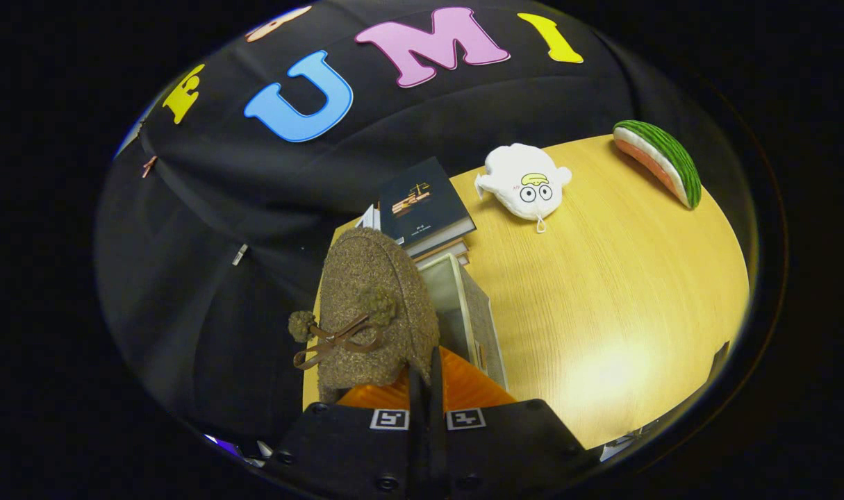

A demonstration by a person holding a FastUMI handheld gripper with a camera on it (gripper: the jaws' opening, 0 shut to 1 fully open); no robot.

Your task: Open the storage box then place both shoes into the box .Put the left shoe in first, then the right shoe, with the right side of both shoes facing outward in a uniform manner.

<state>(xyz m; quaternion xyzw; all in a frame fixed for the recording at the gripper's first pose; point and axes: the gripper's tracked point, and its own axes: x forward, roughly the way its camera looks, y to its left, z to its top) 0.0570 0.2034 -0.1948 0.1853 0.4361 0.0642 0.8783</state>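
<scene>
Ribbed orange pads line the gripper, whose two fingers are pressed nearly together, clamped on the rear edge of a shoe. The shoe is a fuzzy brown slipper of coarse, curly fabric, rounded at the toe, with a thin brown bow and two small pompoms on its upper. It extends straight ahead of the fingers, toe pointing away, and appears lifted off the surface below.

Just beyond the fingers and beside the shoe's right flank stands the storage box, a rectangular pale grey container with flat panel walls; its top is open and the pale interior shows. The shoe hangs beside and partly over the box's near-left edge, hiding that side of it.

Past the box lies a stack of books, the top one dark-covered with a gold emblem, touching or nearly touching the box's far end. Farther out on the light wood-grain table rest a white plush toy with cartoon eyes and, well apart, a plush watermelon slice near the far edge.
</scene>
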